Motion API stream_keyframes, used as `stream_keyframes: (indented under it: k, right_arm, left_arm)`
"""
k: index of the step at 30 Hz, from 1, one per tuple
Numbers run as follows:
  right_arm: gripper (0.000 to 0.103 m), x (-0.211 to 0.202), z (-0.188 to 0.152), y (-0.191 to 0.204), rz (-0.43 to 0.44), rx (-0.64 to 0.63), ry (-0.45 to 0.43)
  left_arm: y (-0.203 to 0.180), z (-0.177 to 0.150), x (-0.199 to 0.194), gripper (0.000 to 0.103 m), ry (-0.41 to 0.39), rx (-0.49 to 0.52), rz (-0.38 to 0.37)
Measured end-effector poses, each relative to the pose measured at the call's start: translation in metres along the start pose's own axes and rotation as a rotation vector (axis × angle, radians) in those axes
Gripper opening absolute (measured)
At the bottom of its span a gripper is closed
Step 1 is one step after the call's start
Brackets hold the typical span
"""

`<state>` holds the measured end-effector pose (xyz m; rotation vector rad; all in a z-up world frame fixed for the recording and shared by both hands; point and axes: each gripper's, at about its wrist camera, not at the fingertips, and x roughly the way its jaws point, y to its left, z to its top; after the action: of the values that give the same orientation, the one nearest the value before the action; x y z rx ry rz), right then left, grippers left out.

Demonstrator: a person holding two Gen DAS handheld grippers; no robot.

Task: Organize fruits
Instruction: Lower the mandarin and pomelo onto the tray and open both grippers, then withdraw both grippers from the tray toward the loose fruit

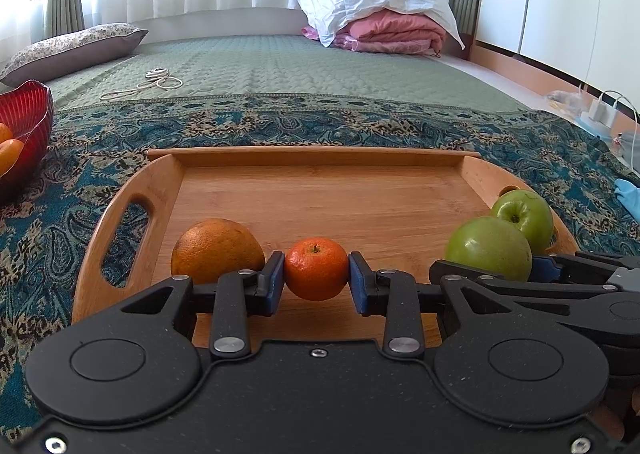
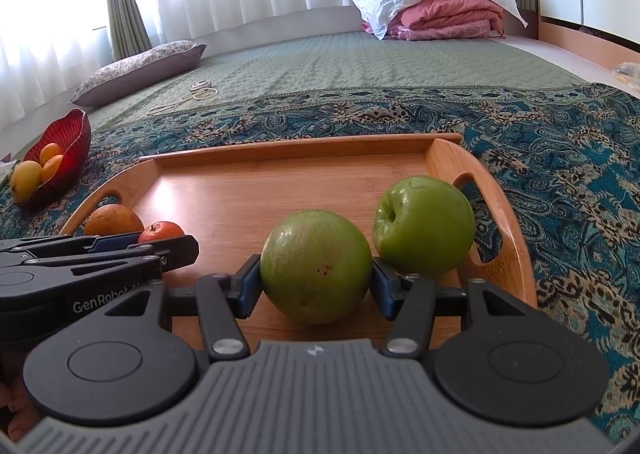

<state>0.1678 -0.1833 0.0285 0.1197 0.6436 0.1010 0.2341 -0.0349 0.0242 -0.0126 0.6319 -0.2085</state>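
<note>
A wooden tray (image 1: 320, 189) lies on the patterned bedspread. My left gripper (image 1: 316, 274) is shut on a small tangerine (image 1: 316, 269) low over the tray's front. A larger orange (image 1: 216, 250) sits just left of it. My right gripper (image 2: 316, 274) is shut on a round green fruit (image 2: 316, 266), also seen in the left wrist view (image 1: 488, 248). A green apple (image 2: 424, 223) rests on the tray right behind it, close to the right handle. The tangerine (image 2: 162, 232) and orange (image 2: 114, 218) also show in the right wrist view.
A red bowl (image 2: 76, 141) with an orange, a tangerine and a yellow fruit stands on the bedspread left of the tray. A pillow (image 2: 140, 71), a coiled cord (image 2: 200, 91) and folded pink bedding (image 2: 448, 17) lie farther back. A charger (image 1: 600, 113) sits at right.
</note>
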Motion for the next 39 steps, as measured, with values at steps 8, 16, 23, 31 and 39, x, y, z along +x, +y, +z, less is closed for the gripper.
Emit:
stream_keyframes:
  k: [8,16,23,31,39]
  right_arm:
    - [0.065,-0.004,0.001,0.001,0.006,0.001,-0.003]
    - [0.073,-0.022,0.001,0.001,0.013,-0.014,-0.035]
    - [0.079,-0.041,-0.003,0.003,0.013,-0.034,-0.069]
    - [0.083,-0.061,-0.014,0.007,0.008,-0.069,-0.101]
    - [0.087,-0.079,-0.027,0.012,0.005,-0.096,-0.135]
  left_arm:
    - [-0.002,0.0,-0.008,0.034,-0.001,0.014,0.015]
    - [-0.001,0.002,-0.028,0.046,-0.028,0.022,0.013]
    - [-0.002,-0.003,-0.05,0.052,-0.052,0.029,0.021]
    - [-0.001,-0.016,-0.074,0.061,-0.076,0.034,0.02]
    - [-0.001,-0.03,-0.097,0.069,-0.107,0.045,0.038]
